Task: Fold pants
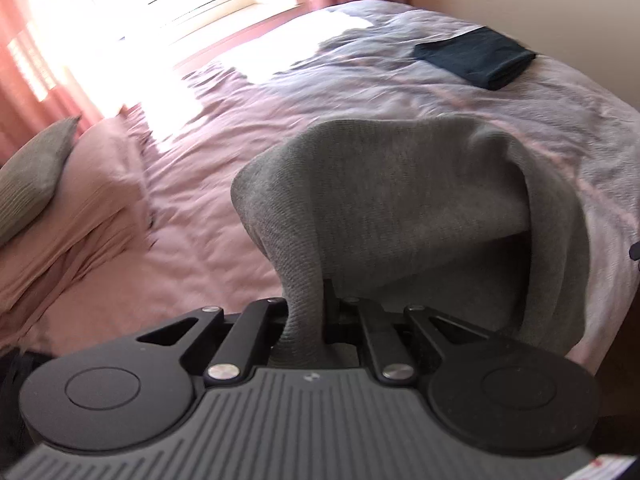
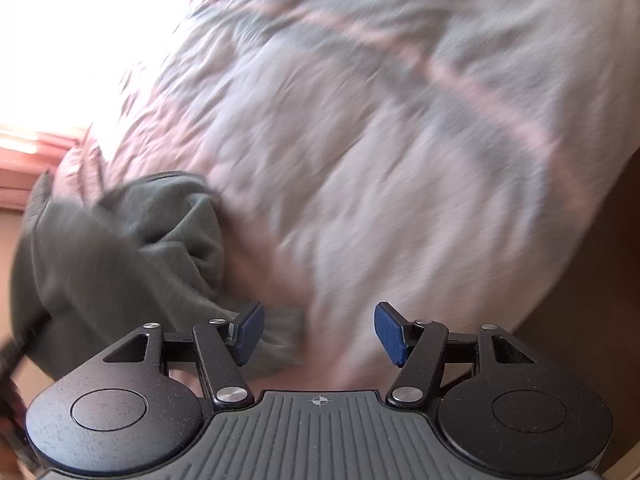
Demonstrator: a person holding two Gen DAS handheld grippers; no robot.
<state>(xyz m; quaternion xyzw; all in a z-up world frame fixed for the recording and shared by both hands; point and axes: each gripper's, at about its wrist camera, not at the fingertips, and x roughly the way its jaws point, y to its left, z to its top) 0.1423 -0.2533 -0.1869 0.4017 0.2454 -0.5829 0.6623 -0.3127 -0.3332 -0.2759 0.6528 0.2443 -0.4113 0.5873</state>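
Note:
Grey knit pants (image 1: 404,204) hang in a bunched loop above the pink bed cover. My left gripper (image 1: 306,312) is shut on a gathered strand of them, which runs down between its jaws. In the right wrist view the same grey pants (image 2: 120,256) droop at the left over the bed's edge, blurred by motion. My right gripper (image 2: 316,330) stands open with its blue pads (image 2: 250,332) apart. The left pad is next to the cloth's lower edge, and nothing lies between the pads.
The pink bed cover (image 1: 192,208) fills both views. A folded dark garment (image 1: 476,56) lies at the far right of the bed. A grey pillow (image 1: 36,176) rests on pink pillows at the left. A bright window and pink curtains (image 1: 24,60) stand behind. The bed's edge (image 2: 560,272) falls off at the right.

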